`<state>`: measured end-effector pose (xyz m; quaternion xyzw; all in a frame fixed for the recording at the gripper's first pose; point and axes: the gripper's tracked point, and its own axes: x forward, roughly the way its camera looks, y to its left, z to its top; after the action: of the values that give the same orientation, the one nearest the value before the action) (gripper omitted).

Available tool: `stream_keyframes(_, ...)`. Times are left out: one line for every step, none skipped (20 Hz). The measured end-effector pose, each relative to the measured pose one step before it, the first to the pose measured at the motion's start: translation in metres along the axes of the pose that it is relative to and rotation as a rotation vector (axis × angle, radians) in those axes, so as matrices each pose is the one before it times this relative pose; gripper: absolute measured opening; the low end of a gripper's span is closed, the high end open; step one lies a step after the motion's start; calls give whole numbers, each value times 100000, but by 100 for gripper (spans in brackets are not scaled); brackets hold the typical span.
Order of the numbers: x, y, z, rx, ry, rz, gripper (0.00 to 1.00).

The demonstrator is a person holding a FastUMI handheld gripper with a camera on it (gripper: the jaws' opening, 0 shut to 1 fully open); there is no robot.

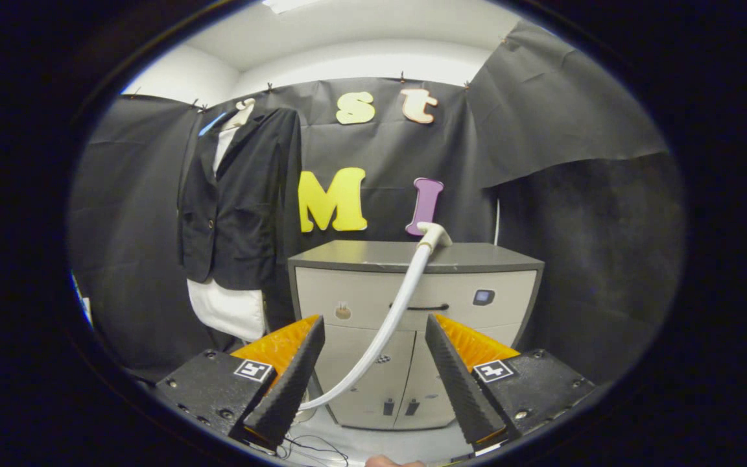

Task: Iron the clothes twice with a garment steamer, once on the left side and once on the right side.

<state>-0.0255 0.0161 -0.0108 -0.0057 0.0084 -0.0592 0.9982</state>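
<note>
closest in, gripper (375, 337) spread wide, released, nothing between its fingers (296, 370) but air and a stretch of hose seen beyond them; likely held open and level like this to line up on the tool before any grab. just under the fingers, a sliver of a hand (394, 462) and some thin dark wires (312, 447) on the pale floor (412, 444). next out, a white hose (386, 321) climbing from low beside the left finger, up across the front of the cabinet (347, 285), to the garment steamer (433, 235) head resting on the cabinet's grey top near its back edge; probably parked there so the head sits at a handy height with the hose free to trail. not touched yet by either finger, well ahead of them and slightly right of centre between them. cabinet front showing a dark handle (420, 307), a small round mark and a little panel. further back and to the left of the cabinet, a dark blazer (237, 201) over a white shirt (227, 308) hanging on a form against the booth's wall, front facing out and hem clear of the floor, presumably so both sides can be swept top to bottom. judged stage: approach to the steamer, neither the left nor the right pass begun.
</note>
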Motion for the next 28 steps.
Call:
stream_keyframes(-412,-133,30,1482,-342,-1619,98)
stream_keyframes(-388,-129,53,1297,-16,-1477,97)
stream_keyframes(-321,-140,-67,967,-17,-1335,97)
stream_keyframes(-278,-122,-5,558,41,-1414,98)
stream_keyframes(-141,-138,123,404,37,-1028,98)
stream_keyframes(-181,11,267,307,-277,-999,97)
stream_keyframes(-185,-31,248,357,-435,-880,98)
stream_keyframes(-133,71,201,304,-166,-855,98)
stream_keyframes(-16,-140,-27,525,445,-1613,98)
stream_keyframes(-200,-78,-208,1318,952,-1291,97)
stream_keyframes(-170,43,-259,1266,1384,-1320,97)
stream_keyframes(-100,-93,-230,442,1256,-1715,97)
stream_keyframes(4,-170,-119,-76,1178,-2093,98)
stream_keyframes(140,-77,103,-535,915,-1773,98)
stream_keyframes(-35,55,11,-393,638,-1354,98)
stream_keyframes(293,211,209,-172,965,-862,98)
stream_keyframes(379,217,-153,377,1579,-1004,98)
stream_keyframes(532,183,105,1258,1916,213,98)
stream_keyframes(781,364,171,1657,1688,710,98)
stream_keyframes(829,9,363,1934,1111,-165,98)
stream_keyframes(1001,-256,655,2098,773,2,98)
stream_keyframes(1031,-14,605,1905,649,439,98)
stream_keyframes(1384,-113,395,1160,1739,742,98)
stream_keyframes(1434,-154,415,335,2013,354,98)
stream_keyframes(1421,-229,816,799,458,1247,98)
stream_keyframes(1439,68,1528,1325,-842,2066,98)
stream_keyframes(1528,-158,1488,1218,-659,1857,98)
stream_keyframes(1349,-48,1562,674,-647,1834,98)
